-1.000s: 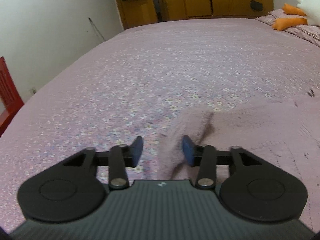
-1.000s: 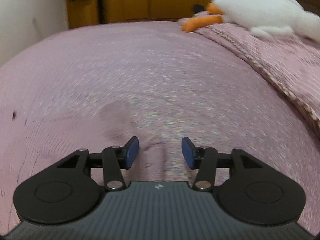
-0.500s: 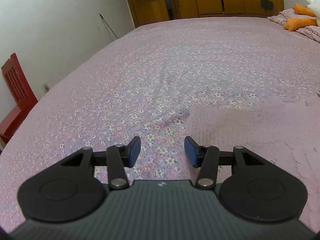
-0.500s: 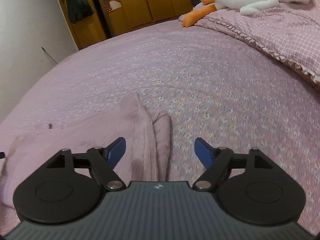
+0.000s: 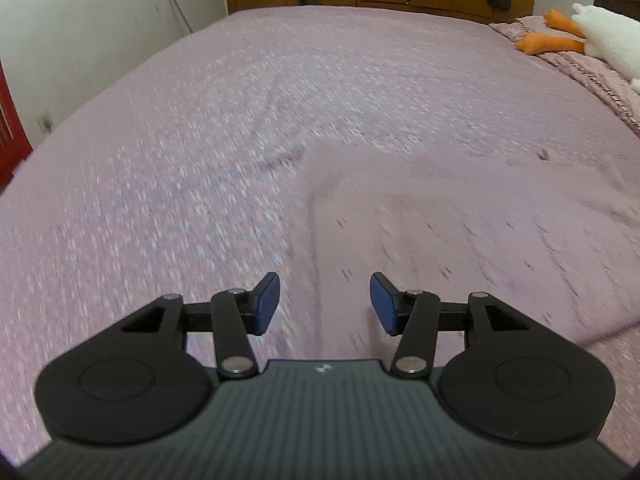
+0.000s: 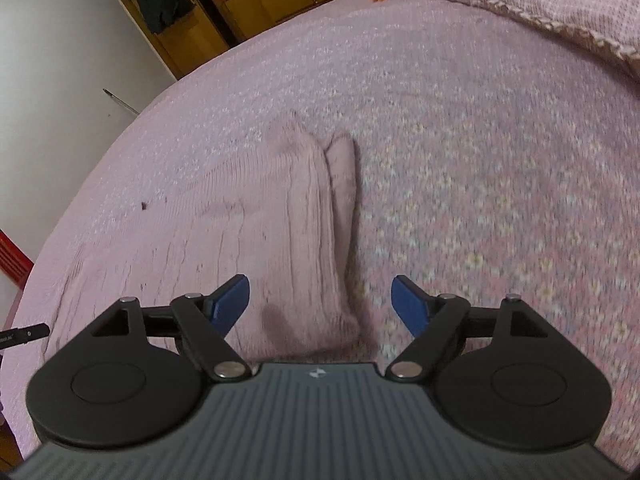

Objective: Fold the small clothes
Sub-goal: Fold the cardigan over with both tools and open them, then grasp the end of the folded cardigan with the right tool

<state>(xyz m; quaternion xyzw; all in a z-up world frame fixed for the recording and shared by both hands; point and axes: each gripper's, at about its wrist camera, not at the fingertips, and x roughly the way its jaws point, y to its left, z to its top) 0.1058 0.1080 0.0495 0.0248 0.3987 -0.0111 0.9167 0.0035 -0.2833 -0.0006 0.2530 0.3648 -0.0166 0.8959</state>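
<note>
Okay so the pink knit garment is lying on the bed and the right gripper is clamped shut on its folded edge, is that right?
Not quite. The pink knit garment does lie on the bed, but the right gripper is open: in the right wrist view its blue pads stand wide apart on either side of the folded edge, touching nothing.

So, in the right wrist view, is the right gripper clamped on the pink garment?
No: the right gripper is open, its blue pads either side of the pink garment lying on the bed.

Soft, even indoor light — motion blur smears the bedspread (image 5: 240, 168) in both views, fisheye bending the edges.
</note>
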